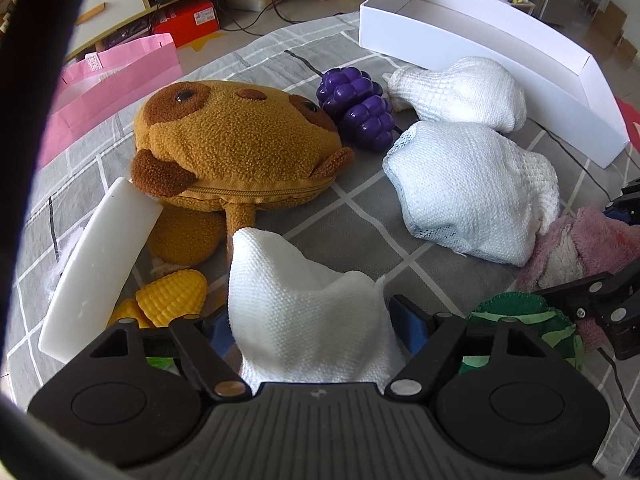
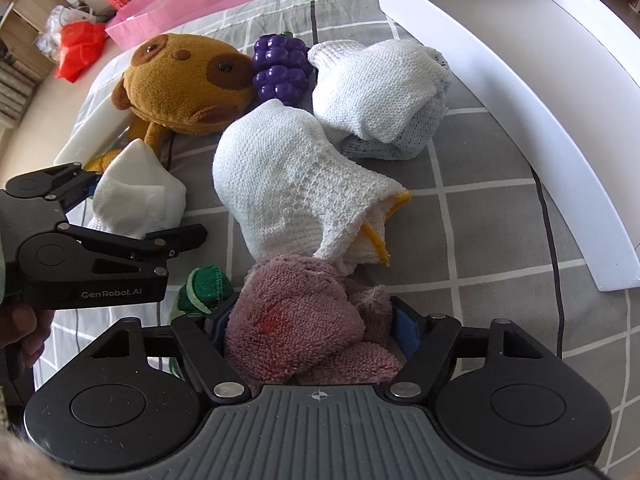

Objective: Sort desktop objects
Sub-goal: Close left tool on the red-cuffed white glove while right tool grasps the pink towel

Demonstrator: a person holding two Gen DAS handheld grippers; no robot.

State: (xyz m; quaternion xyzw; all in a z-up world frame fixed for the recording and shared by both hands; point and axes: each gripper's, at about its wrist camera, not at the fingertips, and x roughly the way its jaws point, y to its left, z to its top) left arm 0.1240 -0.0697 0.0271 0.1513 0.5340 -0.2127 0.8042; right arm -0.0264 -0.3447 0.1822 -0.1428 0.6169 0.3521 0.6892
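Note:
My left gripper [image 1: 316, 320] is shut on a white woven cloth [image 1: 304, 304], held just above the grey checked tablecloth; it also shows in the right wrist view [image 2: 136, 196]. My right gripper [image 2: 312, 324] is shut on a pink fluffy cloth [image 2: 296, 320], which also shows in the left wrist view [image 1: 576, 244]. A brown plush bear pouch [image 1: 236, 144], purple toy grapes [image 1: 356, 108], two white cloth bundles [image 1: 472, 192] [image 1: 460, 88], yellow toy corn [image 1: 172, 300] and a green felt piece [image 1: 516, 312] lie on the table.
A long white open box [image 1: 480, 48] stands at the back right. A white flat slab [image 1: 100, 268] lies at the left beside the corn. A pink paper bag [image 1: 116, 80] stands beyond the table's left edge.

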